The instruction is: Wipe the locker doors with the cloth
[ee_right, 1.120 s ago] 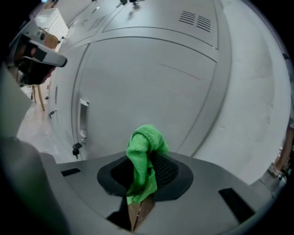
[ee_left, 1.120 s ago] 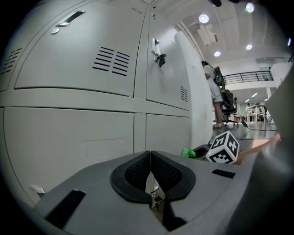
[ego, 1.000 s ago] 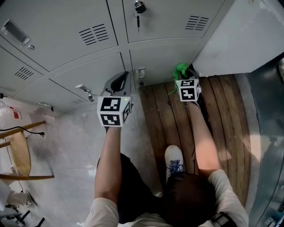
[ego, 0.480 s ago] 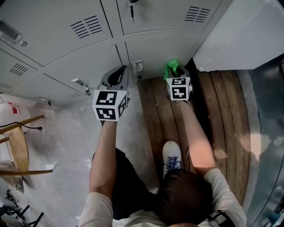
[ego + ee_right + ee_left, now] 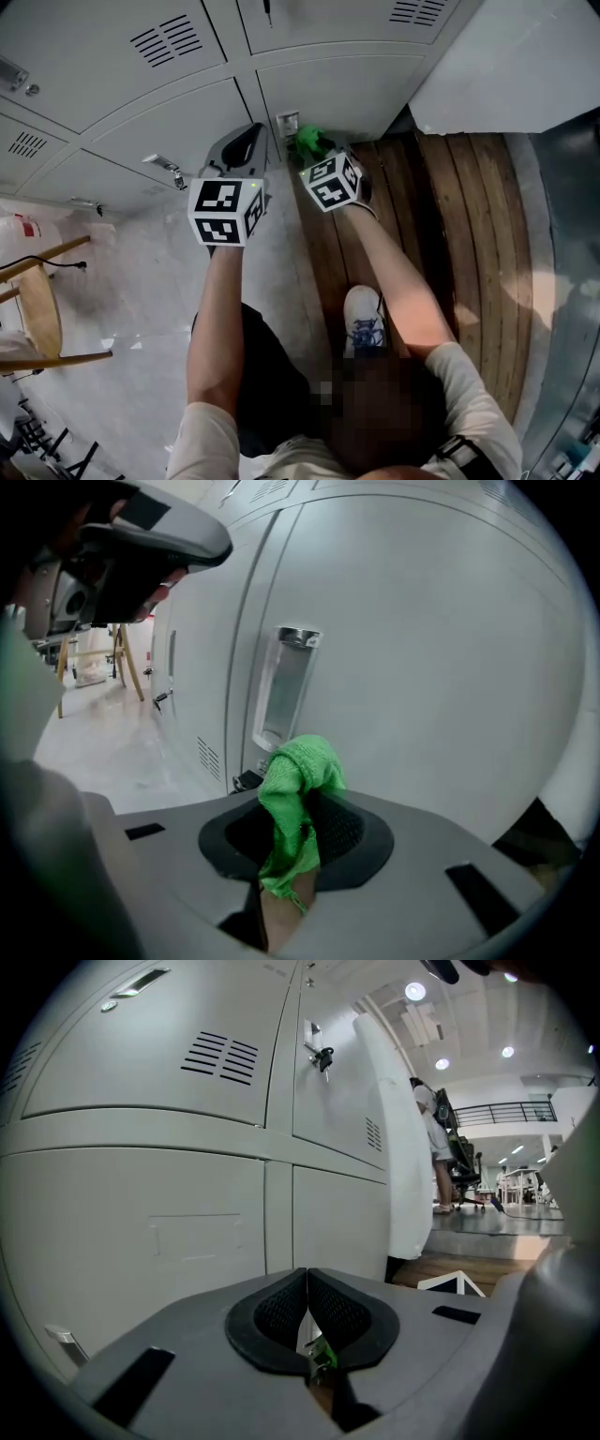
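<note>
Clearly, the left gripper (image 5: 307, 1290) has its jaws pressed together on nothing, near the lower locker doors (image 5: 141, 1241). Further right, the right gripper (image 5: 302, 822) pinches the green cloth (image 5: 298, 766), bunched, just before those doors. Soft and light, it seems best held mid-bunch.

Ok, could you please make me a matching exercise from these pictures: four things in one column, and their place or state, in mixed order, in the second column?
Things
1. green cloth
2. left hand-held gripper
3. white shoe
4. wooden chair

Place or state
A. on the wooden planks
B. at the left edge of the head view
C. pinched in the right hand-held gripper
D. jaws together, holding nothing

Pairs: 1-C, 2-D, 3-A, 4-B
</note>
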The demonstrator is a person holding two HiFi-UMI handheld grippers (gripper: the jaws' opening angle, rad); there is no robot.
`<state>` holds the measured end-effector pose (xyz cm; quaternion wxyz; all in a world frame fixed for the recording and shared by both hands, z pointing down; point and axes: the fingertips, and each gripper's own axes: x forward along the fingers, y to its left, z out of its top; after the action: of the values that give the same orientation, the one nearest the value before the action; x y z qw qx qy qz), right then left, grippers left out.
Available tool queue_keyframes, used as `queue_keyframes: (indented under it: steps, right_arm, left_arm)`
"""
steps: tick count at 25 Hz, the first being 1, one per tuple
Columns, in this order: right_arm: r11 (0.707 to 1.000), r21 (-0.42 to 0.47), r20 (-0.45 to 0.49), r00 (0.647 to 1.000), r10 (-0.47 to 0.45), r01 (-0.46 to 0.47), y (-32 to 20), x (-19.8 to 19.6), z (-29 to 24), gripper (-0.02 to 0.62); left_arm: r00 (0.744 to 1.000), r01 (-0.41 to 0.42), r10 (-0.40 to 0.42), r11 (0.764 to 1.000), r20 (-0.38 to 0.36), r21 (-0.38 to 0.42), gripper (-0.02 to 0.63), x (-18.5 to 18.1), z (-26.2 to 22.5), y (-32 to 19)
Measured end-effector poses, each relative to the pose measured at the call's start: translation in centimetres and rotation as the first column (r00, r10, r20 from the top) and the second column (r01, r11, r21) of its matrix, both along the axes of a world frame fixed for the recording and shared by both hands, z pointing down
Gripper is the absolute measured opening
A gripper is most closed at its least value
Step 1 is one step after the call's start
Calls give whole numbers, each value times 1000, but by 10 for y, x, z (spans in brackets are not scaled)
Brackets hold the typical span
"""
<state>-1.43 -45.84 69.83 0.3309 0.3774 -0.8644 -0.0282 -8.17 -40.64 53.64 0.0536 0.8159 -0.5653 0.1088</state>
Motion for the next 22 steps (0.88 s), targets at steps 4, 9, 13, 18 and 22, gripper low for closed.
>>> queue_keyframes:
  steps: [4, 9, 13, 18, 22]
  right_arm:
    - [991, -25, 6, 991, 130, -130, -18, 45, 11, 78]
    - [898, -111, 39, 901, 432, -426, -50, 138, 33, 78]
    - [815, -192, -29, 833, 552, -546, -54, 188, 63, 78]
    - [817, -352, 73, 856, 511, -458, -51, 138, 79, 78]
    - [793, -498, 166, 860, 483, -350, -33, 87, 77, 78]
  left_arm:
    - [1000, 3, -3, 1000, -11, -2, 18, -3, 2, -2]
    - [1000, -24, 24, 1000, -15, -12, 18, 8, 8, -4]
    - [999, -47, 47, 999, 1, -13, 18, 15, 11, -5]
    - [999, -29, 29, 999, -20, -21, 18, 9, 12, -7]
    - [999, -29, 29, 999, -17, -15, 18, 8, 9, -4]
